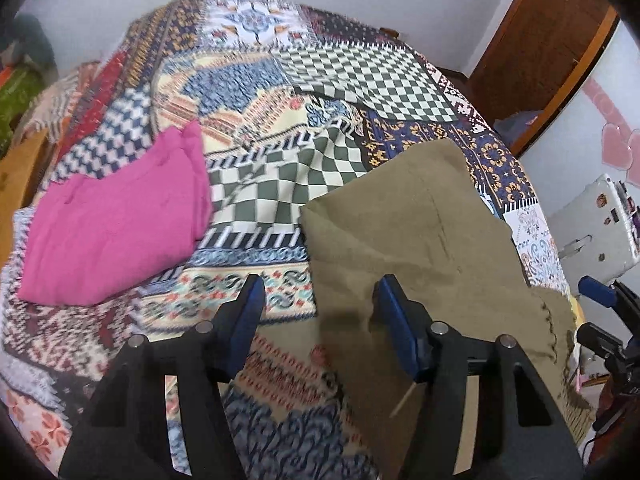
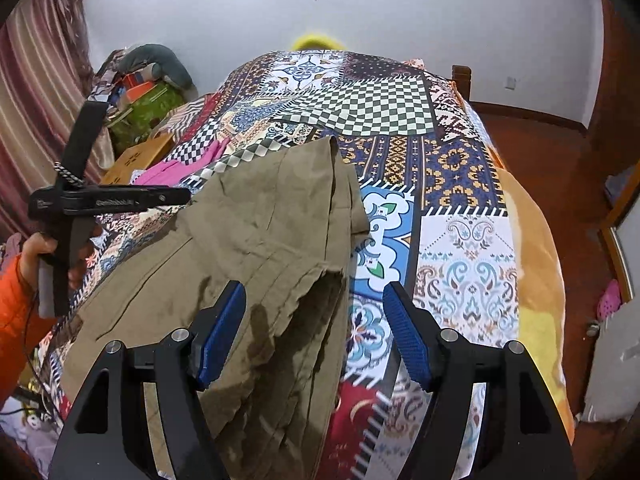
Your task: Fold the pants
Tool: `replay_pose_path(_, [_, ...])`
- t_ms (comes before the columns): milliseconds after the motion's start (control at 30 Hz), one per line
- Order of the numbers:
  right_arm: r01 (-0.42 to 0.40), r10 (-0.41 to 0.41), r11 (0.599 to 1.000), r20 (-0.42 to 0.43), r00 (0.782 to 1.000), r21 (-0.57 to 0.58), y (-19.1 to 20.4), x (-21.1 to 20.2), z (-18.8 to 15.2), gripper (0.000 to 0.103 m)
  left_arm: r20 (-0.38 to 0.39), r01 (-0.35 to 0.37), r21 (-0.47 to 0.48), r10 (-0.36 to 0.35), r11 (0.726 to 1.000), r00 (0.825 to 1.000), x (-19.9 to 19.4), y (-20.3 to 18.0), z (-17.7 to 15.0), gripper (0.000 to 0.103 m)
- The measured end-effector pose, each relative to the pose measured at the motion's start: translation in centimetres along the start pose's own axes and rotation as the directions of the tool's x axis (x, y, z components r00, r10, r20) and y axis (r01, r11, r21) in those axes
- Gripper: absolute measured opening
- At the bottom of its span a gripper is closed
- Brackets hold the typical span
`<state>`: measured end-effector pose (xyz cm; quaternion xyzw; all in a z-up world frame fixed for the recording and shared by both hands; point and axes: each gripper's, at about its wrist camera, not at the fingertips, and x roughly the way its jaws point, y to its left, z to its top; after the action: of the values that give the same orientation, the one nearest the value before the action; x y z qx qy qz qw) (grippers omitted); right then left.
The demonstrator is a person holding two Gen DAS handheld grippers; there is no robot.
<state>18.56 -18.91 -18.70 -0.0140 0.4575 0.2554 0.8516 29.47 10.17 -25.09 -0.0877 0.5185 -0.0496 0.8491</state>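
Observation:
Olive-khaki pants lie folded on the patchwork bedspread, at the right in the left wrist view and centre-left in the right wrist view. My left gripper is open and empty, its right finger over the pants' left edge. My right gripper is open and empty, straddling the pants' right edge near the layered hems. The left gripper also shows from the side in the right wrist view, held by a hand in an orange sleeve.
A folded pink garment lies on the bed's left side. A cardboard box and piled clutter stand left of the bed. A wooden door and a white appliance are at the right. The bedspread hangs over the right edge.

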Motion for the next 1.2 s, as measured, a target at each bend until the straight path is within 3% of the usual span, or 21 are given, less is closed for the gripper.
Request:
replay_pose_path(200, [0.001, -0.001, 1.000, -0.007, 1.000, 0.011, -1.2, 1.0, 0.5, 0.068, -0.040, 0.085, -0.025, -0.086, 0.996, 0.995, 2.9, 0.2, 1.2, 0.060])
replay_pose_path(333, [-0.007, 0.007, 1.000, 0.001, 1.000, 0.016, -1.7, 1.1, 0.8, 0.068, -0.028, 0.098, 0.005, -0.098, 0.995, 0.995, 4.0, -0.4, 2.0, 0.057])
replay_pose_path(433, [-0.014, 0.014, 1.000, 0.004, 1.000, 0.020, -1.9, 1.2, 0.9, 0.068, -0.025, 0.077, 0.021, -0.077, 0.997, 0.997, 4.5, -0.8, 2.5, 0.039])
replay_pose_path(467, [-0.015, 0.015, 1.000, 0.005, 1.000, 0.022, -2.0, 1.2, 0.9, 0.068, -0.025, 0.070, 0.018, -0.069, 0.997, 0.997, 4.6, -0.8, 2.6, 0.027])
replay_pose_path(600, [-0.007, 0.007, 1.000, 0.010, 1.000, 0.023, -2.1, 1.1, 1.0, 0.068, -0.014, 0.092, -0.006, -0.092, 0.996, 0.996, 4.3, -0.4, 2.7, 0.012])
replay_pose_path(700, [0.000, -0.001, 1.000, 0.016, 1.000, 0.032, -2.3, 0.8, 1.1, 0.068, 0.011, 0.085, -0.005, -0.085, 0.996, 0.996, 3.2, -0.3, 2.5, 0.009])
replay_pose_path(933, [0.012, -0.013, 0.999, 0.037, 0.999, 0.030, -2.1, -0.8, 1.0, 0.068, 0.091, -0.004, -0.019, 0.005, 1.000, 0.996, -1.0, 1.3, 1.3, 0.008])
replay_pose_path(1033, [0.013, -0.014, 1.000, 0.047, 0.999, 0.021, -1.6, -1.6, 0.9, 0.068, 0.105, -0.054, -0.028, 0.057, 0.998, 0.993, -2.9, 2.4, 0.0, 0.008])
replay_pose_path(1200, [0.007, -0.007, 1.000, 0.062, 0.998, 0.001, -0.4, -2.9, 0.5, 0.068, 0.116, -0.074, -0.094, 0.085, 0.993, 0.990, -6.1, 4.7, -3.1, 0.008])
